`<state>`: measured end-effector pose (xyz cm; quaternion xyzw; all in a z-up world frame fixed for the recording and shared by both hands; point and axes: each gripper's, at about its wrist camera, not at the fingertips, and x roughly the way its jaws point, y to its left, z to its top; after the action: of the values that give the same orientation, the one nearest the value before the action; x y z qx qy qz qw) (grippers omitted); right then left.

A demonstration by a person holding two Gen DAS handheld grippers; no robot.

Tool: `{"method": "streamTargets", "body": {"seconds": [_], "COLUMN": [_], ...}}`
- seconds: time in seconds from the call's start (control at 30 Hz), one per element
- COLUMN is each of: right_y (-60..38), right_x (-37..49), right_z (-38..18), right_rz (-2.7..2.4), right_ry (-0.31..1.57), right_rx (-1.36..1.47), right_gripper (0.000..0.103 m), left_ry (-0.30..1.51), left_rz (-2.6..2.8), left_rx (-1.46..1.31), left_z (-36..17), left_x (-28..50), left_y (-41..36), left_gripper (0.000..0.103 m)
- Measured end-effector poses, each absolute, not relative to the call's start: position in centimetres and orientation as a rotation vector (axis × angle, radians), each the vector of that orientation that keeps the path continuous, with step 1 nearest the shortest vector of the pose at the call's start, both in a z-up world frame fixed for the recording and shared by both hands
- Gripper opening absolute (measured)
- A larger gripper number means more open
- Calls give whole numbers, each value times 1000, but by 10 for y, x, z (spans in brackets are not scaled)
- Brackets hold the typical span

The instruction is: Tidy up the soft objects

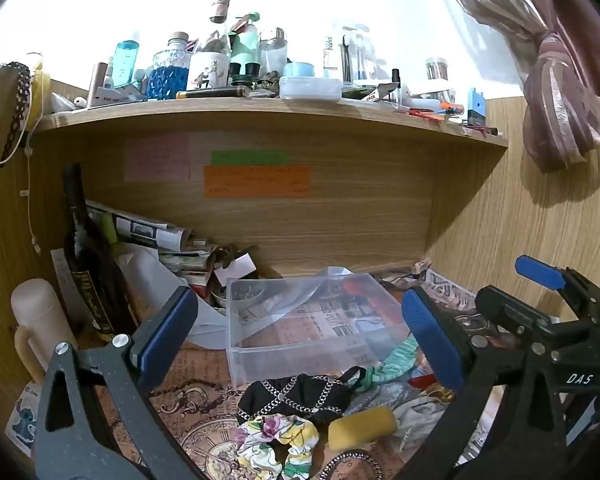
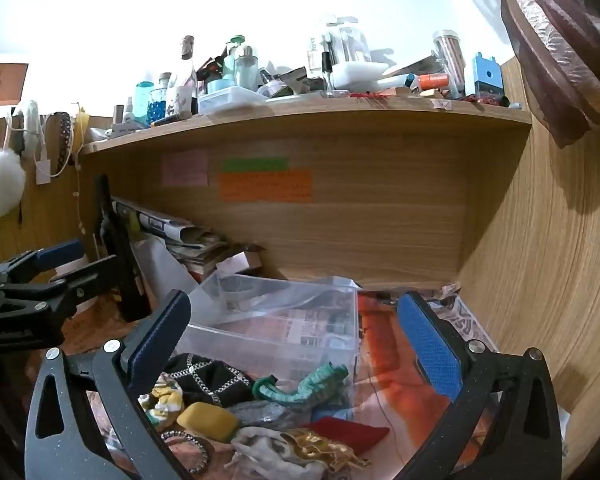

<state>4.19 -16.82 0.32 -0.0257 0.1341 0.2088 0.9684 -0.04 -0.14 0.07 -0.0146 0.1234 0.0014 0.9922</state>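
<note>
A pile of soft things lies on the desk in front of a clear plastic box (image 1: 260,356): a black chain-pattern cloth (image 1: 296,398), a floral scrunchie (image 1: 278,444), a yellow sponge (image 1: 360,426), a teal scrunchie (image 1: 392,366). My left gripper (image 1: 300,332) is open and empty above the pile. In the right wrist view the box (image 2: 260,340) sits behind the black cloth (image 2: 208,378), yellow sponge (image 2: 208,420), teal scrunchie (image 2: 312,386), a red cloth (image 2: 348,430) and a gold fabric piece (image 2: 324,450). My right gripper (image 2: 296,344) is open and empty.
A wooden shelf (image 1: 260,114) crowded with bottles and jars hangs above. Stacked papers and newspapers (image 1: 160,240) and a cream mug (image 1: 40,320) stand at the left. A curtain (image 1: 560,80) hangs at the right. The other gripper shows at the right edge (image 1: 540,304).
</note>
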Motion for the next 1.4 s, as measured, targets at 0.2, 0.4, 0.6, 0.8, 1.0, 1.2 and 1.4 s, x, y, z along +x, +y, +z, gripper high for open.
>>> {"method": "streamTargets", "body": {"seconds": [0.2,0.4,0.6,0.8,1.0,1.2,1.4], "right_y": [-173,-166,-167,-167,-167,-168,-168], "right_x": [41,36,39,39,38,37,37], "right_z": [1,10,10,9,10,11,12], "right_rz": [412,410,417,416,416,416,414], "right_ry": [266,257,249,244,236,230,227], "right_rx": [-47,-40,-28,-22,-21,-13,-12], "right_gripper": [103,103,103,103,103,103,103], "left_ry": [238,240,234,233,225,225,224], "left_rz": [-4,1,4,3,6,6,6], "left_rx": [-38,-48,-58,-58,-60,-60,-60], "left_z": [0,2,3,4,6,5,4], "left_x": [-3,1,2,2,1,1,1], "left_y": [-1,-1,1,2,3,4,5], "left_gripper": [103,103,103,103,103,103,103]}}
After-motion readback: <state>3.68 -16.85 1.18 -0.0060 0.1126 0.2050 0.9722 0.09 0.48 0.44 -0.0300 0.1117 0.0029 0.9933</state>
